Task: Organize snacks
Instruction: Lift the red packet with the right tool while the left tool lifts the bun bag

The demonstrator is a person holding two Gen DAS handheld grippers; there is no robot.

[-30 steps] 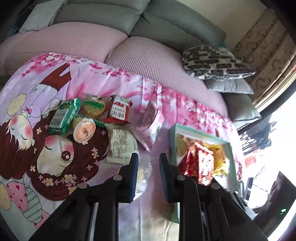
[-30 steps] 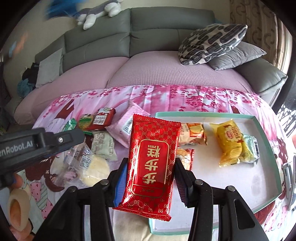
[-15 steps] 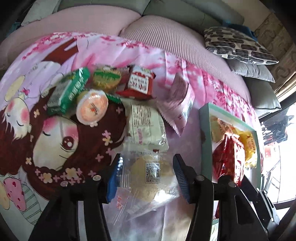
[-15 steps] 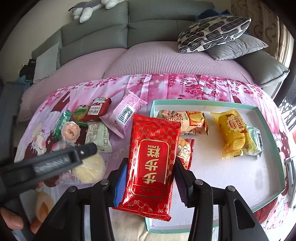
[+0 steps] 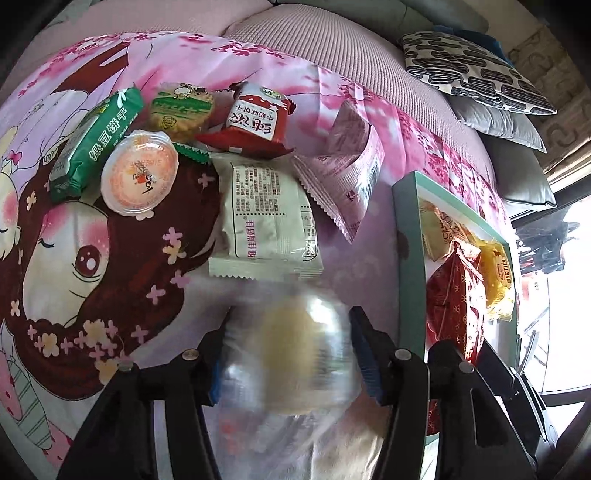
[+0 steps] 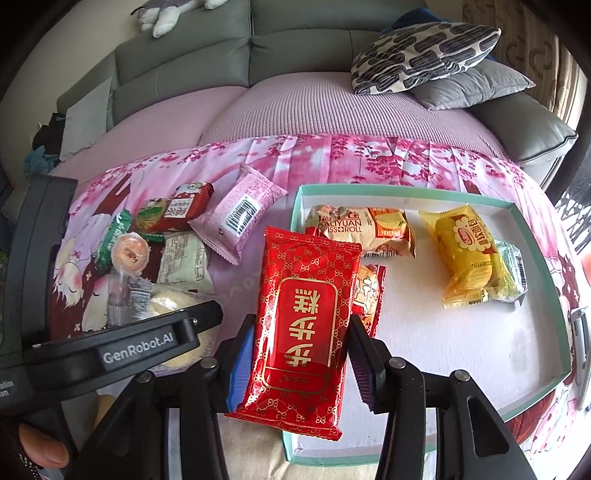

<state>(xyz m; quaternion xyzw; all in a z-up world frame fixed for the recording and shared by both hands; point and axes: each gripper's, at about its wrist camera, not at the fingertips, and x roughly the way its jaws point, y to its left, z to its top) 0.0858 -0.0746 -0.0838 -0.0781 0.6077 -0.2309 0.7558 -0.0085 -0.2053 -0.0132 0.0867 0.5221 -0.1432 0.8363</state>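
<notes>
Pink blossom-print cloth [image 6: 388, 155] spread over the table, in front of a grey sofa [image 6: 295, 33] with a patterned cushion [image 6: 421, 55]. On the cloth, a teal-rimmed tray [image 6: 532, 221] holding a "DALIYUAN SWISS ROLL" pack [image 6: 364, 229] and a yellow packet [image 6: 467, 254].

Held above the tray's near-left corner, between the fingers of the right tool [image 6: 295, 363]: a red foil packet [image 6: 303, 317] with gold Chinese characters, clamped at both sides. Seen edge-on in the left wrist view, beside the tray rim.

Left of the tray, a loose pile: pink barcode packet [image 6: 240, 212], white packet [image 5: 266, 221] with printed text face up, red biscuit packet [image 5: 255, 118], green packet [image 5: 96, 140], round jelly cup [image 5: 138, 173].

Nearest the left tool [image 5: 286, 354], a clear-wrapped pale yellow pastry [image 5: 291, 354], blurred, sitting between the fingers with both pads at its sides; whether gripped or only bracketed, cannot tell. Lifted or resting, likewise unclear.

Only in the right wrist view: "GenRobot.AI" lettering on the left tool's body, and a plush toy [image 6: 173, 13] on the sofa back.
</notes>
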